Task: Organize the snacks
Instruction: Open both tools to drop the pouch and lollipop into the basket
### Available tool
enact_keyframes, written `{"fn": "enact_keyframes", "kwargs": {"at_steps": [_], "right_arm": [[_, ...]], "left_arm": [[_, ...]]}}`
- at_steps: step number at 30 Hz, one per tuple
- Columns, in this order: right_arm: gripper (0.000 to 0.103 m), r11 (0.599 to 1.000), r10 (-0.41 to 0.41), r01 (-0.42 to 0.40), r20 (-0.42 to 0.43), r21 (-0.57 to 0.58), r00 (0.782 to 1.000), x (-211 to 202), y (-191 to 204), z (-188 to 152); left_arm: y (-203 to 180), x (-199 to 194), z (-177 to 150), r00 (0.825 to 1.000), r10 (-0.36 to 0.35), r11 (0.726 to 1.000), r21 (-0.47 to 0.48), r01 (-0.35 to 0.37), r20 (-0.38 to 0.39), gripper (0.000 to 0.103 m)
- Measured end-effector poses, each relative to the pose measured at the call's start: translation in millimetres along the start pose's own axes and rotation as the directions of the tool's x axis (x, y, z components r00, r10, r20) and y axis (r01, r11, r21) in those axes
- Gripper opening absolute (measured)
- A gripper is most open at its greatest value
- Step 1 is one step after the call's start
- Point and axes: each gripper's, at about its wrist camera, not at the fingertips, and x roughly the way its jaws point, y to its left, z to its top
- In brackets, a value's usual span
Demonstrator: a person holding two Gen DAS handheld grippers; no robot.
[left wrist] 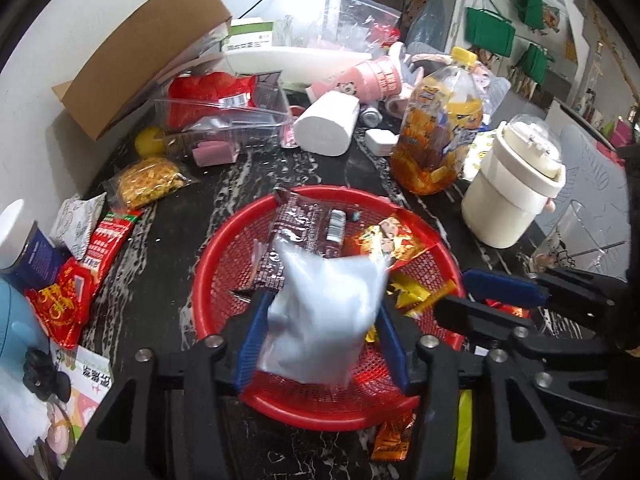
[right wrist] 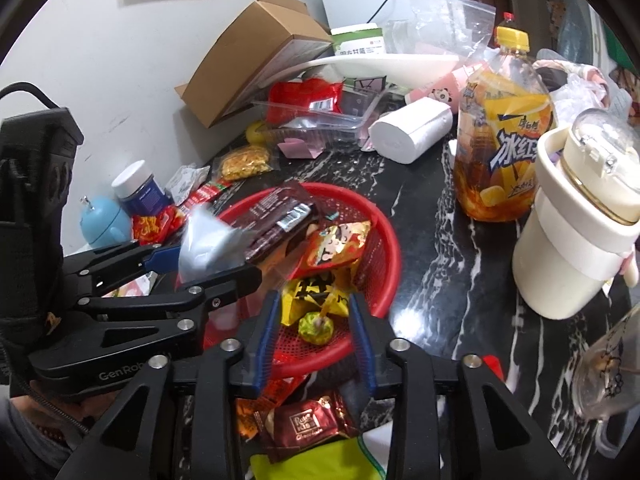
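A red mesh basket point(left wrist: 320, 191) point(right wrist: 394, 256) sits on the dark marble table, holding a brown chocolate packet point(left wrist: 304, 228), a red-gold cartoon packet point(right wrist: 336, 244) and a yellow packet point(right wrist: 316, 300). My left gripper point(left wrist: 323, 302) point(right wrist: 218, 262) hovers over the basket's near side. A blurred white packet point(left wrist: 324, 320) point(right wrist: 208, 244) hangs loose between its blue pads, which do not clamp it. Over the basket's right side, my right gripper point(right wrist: 315, 296) point(left wrist: 452, 292) stands open. A green wrapped candy point(right wrist: 316, 328) lies in the basket between its fingers, clear of both pads.
An iced-tea bottle point(right wrist: 504, 140) and a cream tumbler point(right wrist: 580, 232) stand right of the basket. A tissue roll point(left wrist: 326, 128), clear tray point(left wrist: 228, 120) and cardboard box point(left wrist: 148, 52) crowd the back. Loose snacks lie left point(left wrist: 148, 182) and in front point(right wrist: 312, 424).
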Motion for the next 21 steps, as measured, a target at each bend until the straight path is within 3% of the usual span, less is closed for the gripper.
{"fn": "enact_keyframes", "kwargs": {"at_steps": [5,21], "right_arm": [[0.037,1.000,-0.013,0.013,0.017,-0.002,1.000,-11,0,1],[0.037,0.999,-0.035,0.039,0.138,-0.025,0.990,-76,23,9]], "left_arm": [[0,-9,2,0.999,0.026,1.000,-0.006,-0.025,0.021,0.061],[-16,-83,12,0.987,0.028,0.999,0.028,-0.033,0.155,0.061]]}}
